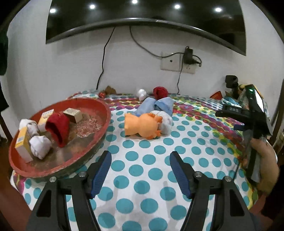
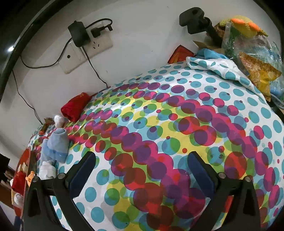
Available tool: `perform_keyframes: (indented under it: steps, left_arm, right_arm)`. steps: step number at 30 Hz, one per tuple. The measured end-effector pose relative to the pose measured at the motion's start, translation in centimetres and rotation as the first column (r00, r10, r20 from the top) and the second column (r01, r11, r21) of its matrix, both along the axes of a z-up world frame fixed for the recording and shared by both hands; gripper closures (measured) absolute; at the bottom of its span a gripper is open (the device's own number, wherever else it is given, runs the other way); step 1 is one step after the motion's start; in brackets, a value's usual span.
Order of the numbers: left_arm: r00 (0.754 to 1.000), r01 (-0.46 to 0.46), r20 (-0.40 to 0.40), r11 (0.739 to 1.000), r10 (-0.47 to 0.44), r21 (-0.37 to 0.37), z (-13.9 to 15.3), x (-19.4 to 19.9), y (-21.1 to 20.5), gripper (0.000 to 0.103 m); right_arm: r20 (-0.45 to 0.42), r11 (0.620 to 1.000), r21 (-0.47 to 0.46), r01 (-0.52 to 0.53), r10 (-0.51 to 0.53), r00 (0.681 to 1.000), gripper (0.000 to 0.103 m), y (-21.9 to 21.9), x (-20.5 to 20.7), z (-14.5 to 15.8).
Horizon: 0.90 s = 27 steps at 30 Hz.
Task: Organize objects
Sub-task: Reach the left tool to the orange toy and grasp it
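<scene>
The left gripper [image 1: 140,160] shows nearest, its ribbed blue fingers [image 1: 101,172] spread wide with nothing between them, hovering over the tabletop [image 1: 142,177], which is draped in a smooth cloth printed with teal dots and, farther off, overlapping magenta, green and yellow circles. Just ahead of the left finger sits a round red tray [image 1: 99,140] with a scuffed, worn floor; it holds a knitted red hat [image 1: 57,128], balled white socks [image 1: 40,146] and small cardboard boxes [image 1: 22,143]. Straight ahead of the fingers lies a soft orange plush toy [image 1: 142,127], touching a white sock ball [image 1: 166,122], with folded light-blue cloth [image 1: 156,105] just beyond. Near the far wall rest a red knitted bundle [image 1: 159,92] and another white ball [image 1: 142,94]. The right gripper [image 2: 142,158] also stands wide apart and bare above the multicoloured circles. Ahead and right of it is a crinkled plastic bag [image 2: 252,53]. A white wall carries a socket plate [image 1: 177,62] with trailing black cables, below a dark screen [image 1: 142,16].
</scene>
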<state>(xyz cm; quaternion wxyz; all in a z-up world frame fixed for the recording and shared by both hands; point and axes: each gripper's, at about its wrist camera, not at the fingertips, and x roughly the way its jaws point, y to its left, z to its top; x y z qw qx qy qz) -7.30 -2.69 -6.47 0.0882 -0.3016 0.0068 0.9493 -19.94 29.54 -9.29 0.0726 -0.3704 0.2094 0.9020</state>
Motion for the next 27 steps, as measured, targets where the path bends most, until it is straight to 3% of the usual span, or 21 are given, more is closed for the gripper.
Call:
perform_keyframes:
  steps: [7,10,13,17,24,27]
  left_arm:
    - [0.999,-0.027,0.031,0.999,0.027,-0.031,-0.3,-3.9,-0.1,0.033]
    - [0.997,-0.003,0.080,1.000,0.005,-0.015,-0.5,-6.5,0.9,0.033]
    - [0.997,0.003,0.076,0.999,-0.001,-0.036,-0.6,-8.3,2.3,0.033]
    - [0.994,-0.017,0.109,0.996,0.026,-0.082,-1.4,-10.7,3.6,0.033]
    - [0.996,-0.014,0.087,0.983,0.030,-0.186,-1.5,-12.5,4.2,0.030]
    - [0.992,0.004,0.123,0.989,0.015,-0.147,-1.4,-12.7,3.2,0.030]
  right_arm:
    - [-0.003,1.000,0.001,-0.001,0.001,1.000,0.000,0.0,-0.1,0.0]
    - [-0.003,1.000,0.001,-0.003,0.003,1.000,0.000,0.0,-0.1,0.0]
    - [-0.005,1.000,0.001,-0.003,0.003,1.000,0.000,0.0,-0.1,0.0]
    - [-0.009,1.000,0.001,-0.006,0.006,1.000,0.000,0.0,-0.1,0.2]
    - [-0.020,1.000,0.006,-0.016,0.016,1.000,0.000,-0.2,-0.1,0.5]
    - [-0.020,1.000,0.006,-0.016,0.016,1.000,0.000,-0.2,-0.1,0.5]
